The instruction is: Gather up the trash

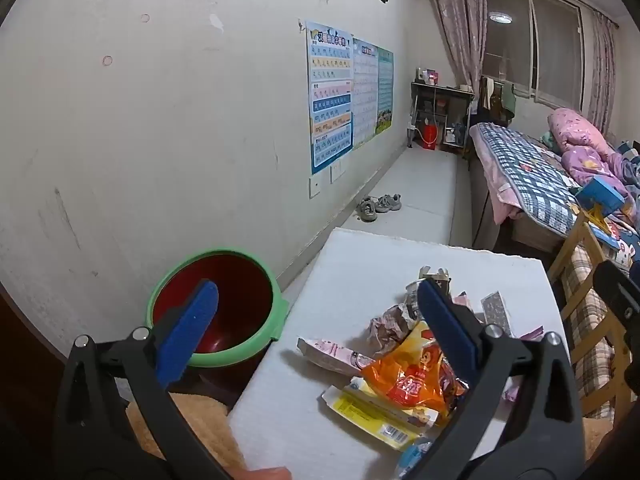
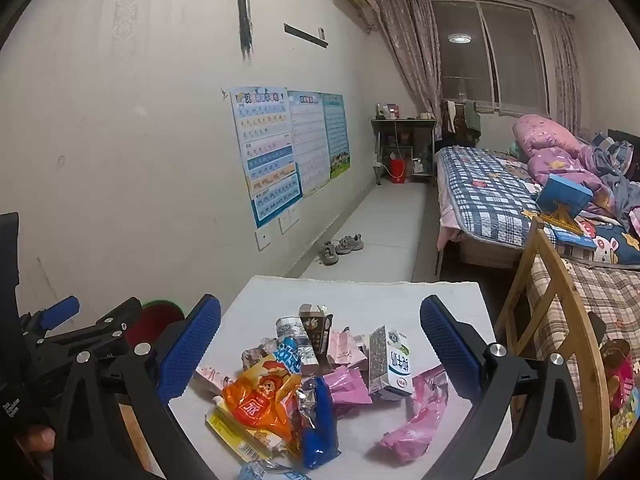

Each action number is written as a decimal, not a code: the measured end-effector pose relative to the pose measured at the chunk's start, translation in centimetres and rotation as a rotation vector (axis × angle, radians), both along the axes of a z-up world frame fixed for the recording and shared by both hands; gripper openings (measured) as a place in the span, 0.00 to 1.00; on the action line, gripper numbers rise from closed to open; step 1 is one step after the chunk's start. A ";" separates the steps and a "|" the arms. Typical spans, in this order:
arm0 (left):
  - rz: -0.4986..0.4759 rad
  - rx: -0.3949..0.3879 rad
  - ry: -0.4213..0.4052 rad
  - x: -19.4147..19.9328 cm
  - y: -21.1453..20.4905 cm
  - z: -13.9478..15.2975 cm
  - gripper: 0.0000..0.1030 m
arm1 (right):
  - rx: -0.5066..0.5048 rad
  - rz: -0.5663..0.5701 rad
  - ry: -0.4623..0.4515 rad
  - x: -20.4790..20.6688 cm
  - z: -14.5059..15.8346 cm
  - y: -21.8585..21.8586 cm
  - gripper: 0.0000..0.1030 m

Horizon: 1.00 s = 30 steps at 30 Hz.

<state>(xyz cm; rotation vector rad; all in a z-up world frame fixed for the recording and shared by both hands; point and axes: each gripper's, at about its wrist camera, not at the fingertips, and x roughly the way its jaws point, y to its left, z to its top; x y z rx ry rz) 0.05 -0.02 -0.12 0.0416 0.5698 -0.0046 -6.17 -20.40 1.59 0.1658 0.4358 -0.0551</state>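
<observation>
1. Hovering over the table (image 2: 440, 300), both grippers, left (image 1: 316, 324) and right (image 2: 320, 344), stand wide open, holding nothing.
2. Trash (image 2: 304, 384) lies heaped mid-table, within reach.
3. Bin (image 1: 240, 350) sits at the table's left edge, likely for short drops.

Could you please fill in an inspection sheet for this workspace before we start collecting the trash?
Surface: white board, far half bare.
Job's things: orange wrapper, milk carton, pink wrappers, blue wrapper heaped on the near half; green-rimmed bin left of the board, nothing seen inside.
Clutter: shoes on the floor by the wall.
Grippers: left gripper and right gripper, jaws open, holding nothing.
Cables: nothing seen nearby.
Surroundings: posters, bed, window.
</observation>
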 end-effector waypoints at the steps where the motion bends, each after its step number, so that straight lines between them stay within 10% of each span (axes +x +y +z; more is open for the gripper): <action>1: -0.001 0.001 0.003 0.0 0.0 -0.1 0.95 | 0.004 0.000 -0.002 0.0 0.0 0.0 0.93; 30: 0.051 0.004 -0.044 -0.1 0.4 0.4 0.95 | -0.049 -0.048 -0.023 -0.4 -0.6 0.2 0.93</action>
